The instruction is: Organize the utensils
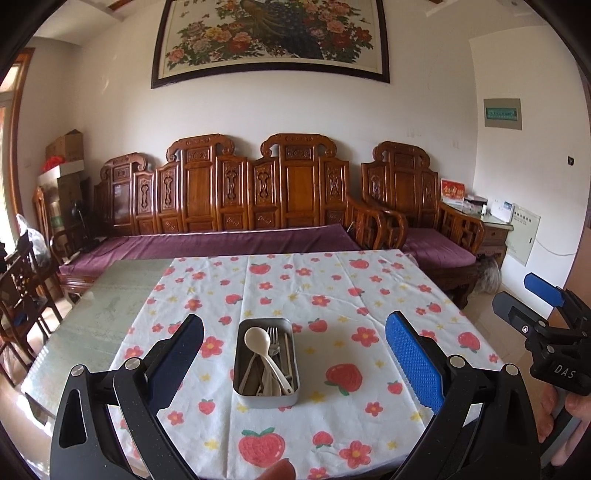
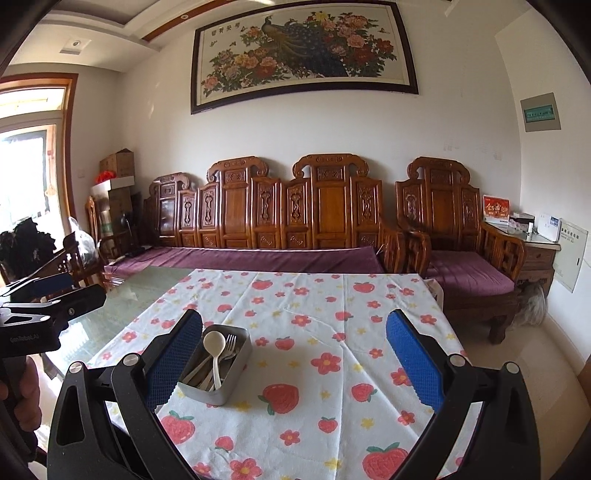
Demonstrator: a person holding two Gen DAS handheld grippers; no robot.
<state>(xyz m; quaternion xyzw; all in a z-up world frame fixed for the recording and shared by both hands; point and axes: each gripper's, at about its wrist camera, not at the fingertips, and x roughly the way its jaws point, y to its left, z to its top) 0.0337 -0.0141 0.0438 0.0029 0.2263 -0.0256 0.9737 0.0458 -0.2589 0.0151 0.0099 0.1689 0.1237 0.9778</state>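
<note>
One long carved wooden sofa (image 1: 236,195) with purple cushions spans the middle of both views under a framed peacock painting (image 1: 273,33), and below it a table (image 1: 92,306) wears a strawberry-print cloth (image 1: 332,295). Both the left gripper (image 1: 295,354) and the right gripper (image 2: 295,354) are spread wide and hold nothing. Lower centre in the left view, a metal tin (image 1: 266,360) rests on the cloth, holding a cream spoon (image 1: 264,347), a fork (image 1: 273,339) and other utensils.
</note>
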